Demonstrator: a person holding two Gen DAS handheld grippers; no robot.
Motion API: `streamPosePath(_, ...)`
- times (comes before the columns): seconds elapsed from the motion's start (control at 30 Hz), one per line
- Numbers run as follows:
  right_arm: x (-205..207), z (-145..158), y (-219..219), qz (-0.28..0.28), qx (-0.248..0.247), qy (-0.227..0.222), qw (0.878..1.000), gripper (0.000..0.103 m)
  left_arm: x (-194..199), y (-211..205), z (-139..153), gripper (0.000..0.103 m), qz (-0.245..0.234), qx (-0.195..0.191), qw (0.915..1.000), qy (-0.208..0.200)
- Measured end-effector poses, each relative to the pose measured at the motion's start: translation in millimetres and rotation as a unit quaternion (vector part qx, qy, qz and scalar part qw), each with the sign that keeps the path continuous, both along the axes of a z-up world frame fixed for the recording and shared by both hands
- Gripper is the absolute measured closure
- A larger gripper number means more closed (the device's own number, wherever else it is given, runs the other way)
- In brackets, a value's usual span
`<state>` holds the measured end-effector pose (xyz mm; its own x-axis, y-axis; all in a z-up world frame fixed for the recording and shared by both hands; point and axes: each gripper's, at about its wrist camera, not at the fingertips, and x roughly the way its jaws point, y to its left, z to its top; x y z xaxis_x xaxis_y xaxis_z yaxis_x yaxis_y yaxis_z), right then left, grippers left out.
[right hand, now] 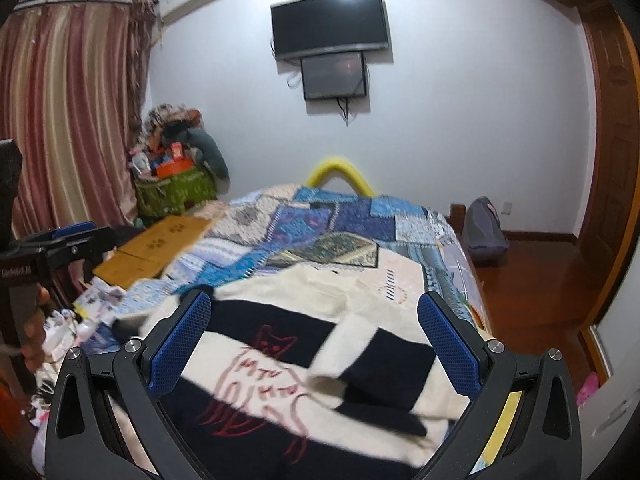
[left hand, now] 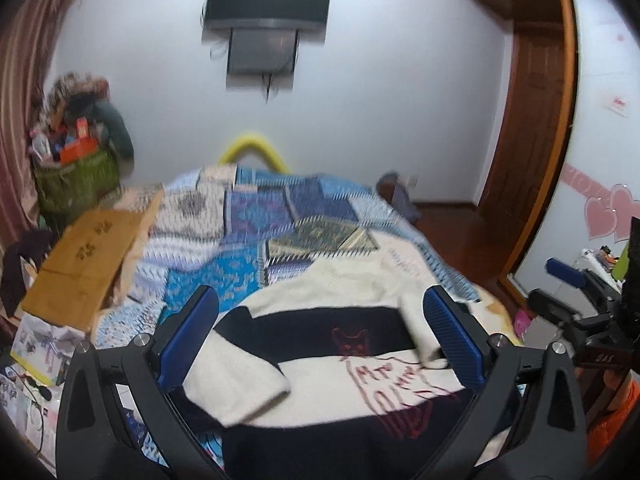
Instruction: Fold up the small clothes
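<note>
A cream and navy striped sweater (left hand: pixel 340 344) with a red cat drawing lies flat on the near end of the bed. Both sleeves are folded in over its body. It also shows in the right wrist view (right hand: pixel 304 352). My left gripper (left hand: pixel 320 332) is open and empty, hovering above the sweater's near part. My right gripper (right hand: pixel 316 340) is open and empty, hovering above the same sweater. The right gripper shows at the far right of the left wrist view (left hand: pixel 568 300), and the left gripper at the far left of the right wrist view (right hand: pixel 68 240).
The bed carries a blue patchwork quilt (right hand: pixel 320 224). A wooden lap table (left hand: pixel 84 260) lies at its left edge, with clutter on the floor below. A green basket of items (right hand: pixel 176 188) stands by the curtain. A wooden floor and a grey bag (right hand: pixel 484 228) lie right.
</note>
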<state>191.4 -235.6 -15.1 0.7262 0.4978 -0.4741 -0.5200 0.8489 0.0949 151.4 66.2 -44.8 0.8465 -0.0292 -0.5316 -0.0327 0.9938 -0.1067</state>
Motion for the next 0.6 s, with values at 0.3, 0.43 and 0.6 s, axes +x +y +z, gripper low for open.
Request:
streamPosePath(0.3,91,-37,5,0.008,-0.041,0.061,0.997,0.000,130,51,-78,0.000,0.008,0.008,0.9890,0.147)
streamPosePath(0.43,131,-64,13,0.020,-0.076,0.100,0.992,0.001,174,67,-117,0.007,0.007,0.010,0.9783,0.207)
streamPosePath(0.6,176,-99,22,0.044,-0.099,0.159,0.981,0.017,220,80,-163,0.015,-0.015,0.014,0.9615,0.274)
